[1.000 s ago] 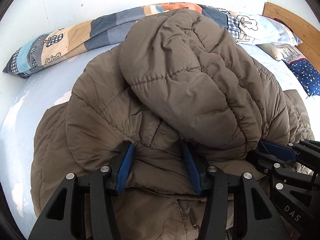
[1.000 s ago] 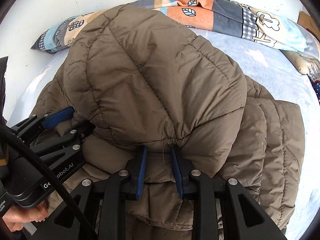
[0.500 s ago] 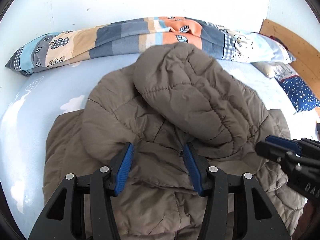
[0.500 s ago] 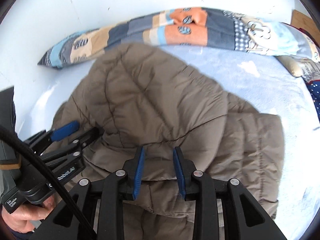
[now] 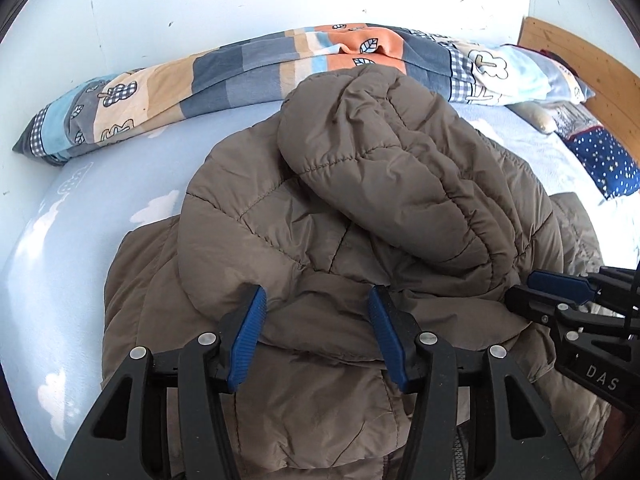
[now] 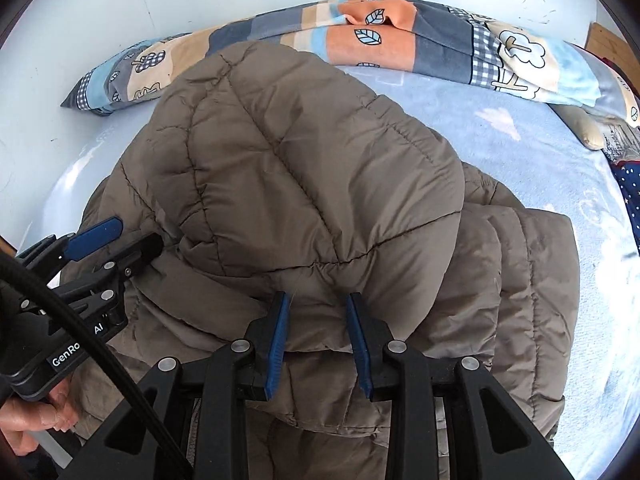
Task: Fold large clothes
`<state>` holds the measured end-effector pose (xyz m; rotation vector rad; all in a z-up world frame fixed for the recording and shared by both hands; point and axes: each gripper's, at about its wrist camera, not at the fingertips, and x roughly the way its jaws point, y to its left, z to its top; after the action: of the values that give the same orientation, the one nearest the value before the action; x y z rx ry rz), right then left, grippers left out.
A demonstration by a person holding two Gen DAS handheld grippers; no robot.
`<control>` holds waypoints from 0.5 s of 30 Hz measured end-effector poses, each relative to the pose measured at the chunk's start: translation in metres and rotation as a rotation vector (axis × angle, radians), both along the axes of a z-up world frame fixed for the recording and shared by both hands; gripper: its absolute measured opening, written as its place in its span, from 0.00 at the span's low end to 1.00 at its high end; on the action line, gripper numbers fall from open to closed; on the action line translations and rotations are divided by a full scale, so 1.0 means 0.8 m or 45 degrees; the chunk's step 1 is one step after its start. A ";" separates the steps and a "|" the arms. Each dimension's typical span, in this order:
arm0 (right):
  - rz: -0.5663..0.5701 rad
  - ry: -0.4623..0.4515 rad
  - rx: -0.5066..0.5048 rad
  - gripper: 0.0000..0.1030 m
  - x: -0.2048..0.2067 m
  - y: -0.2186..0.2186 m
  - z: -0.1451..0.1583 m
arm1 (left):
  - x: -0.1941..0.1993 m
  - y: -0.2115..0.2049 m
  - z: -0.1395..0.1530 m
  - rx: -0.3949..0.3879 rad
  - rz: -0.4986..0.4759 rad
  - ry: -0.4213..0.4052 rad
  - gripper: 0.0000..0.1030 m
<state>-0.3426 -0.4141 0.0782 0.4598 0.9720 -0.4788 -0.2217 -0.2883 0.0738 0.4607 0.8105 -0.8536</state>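
Observation:
A brown quilted puffer jacket lies bunched on the bed, its upper part folded over towards me. My left gripper holds a thick roll of the jacket's near fold between its blue pads. My right gripper is shut on a narrower pinch of the same fold, further right. In the left wrist view the right gripper shows at the right edge. From the right wrist view the left gripper is seen at the left, with a hand on its handle.
The bed has a light blue cloud-print sheet. A rolled patchwork quilt runs along the white wall behind the jacket. At the far right are a star-print pillow and a wooden headboard.
Both grippers have lifted and drawn back a little with the fold still between their pads. The jacket looks smaller and more of the sheet and quilt shows.

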 end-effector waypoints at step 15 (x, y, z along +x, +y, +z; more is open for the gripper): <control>0.018 -0.007 -0.003 0.35 -0.003 0.008 0.008 | -0.005 0.015 0.027 -0.036 0.016 -0.032 0.51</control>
<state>-0.3453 -0.4077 0.0847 0.4519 0.9687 -0.4655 -0.2254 -0.2763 0.0952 0.4403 0.7769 -0.8448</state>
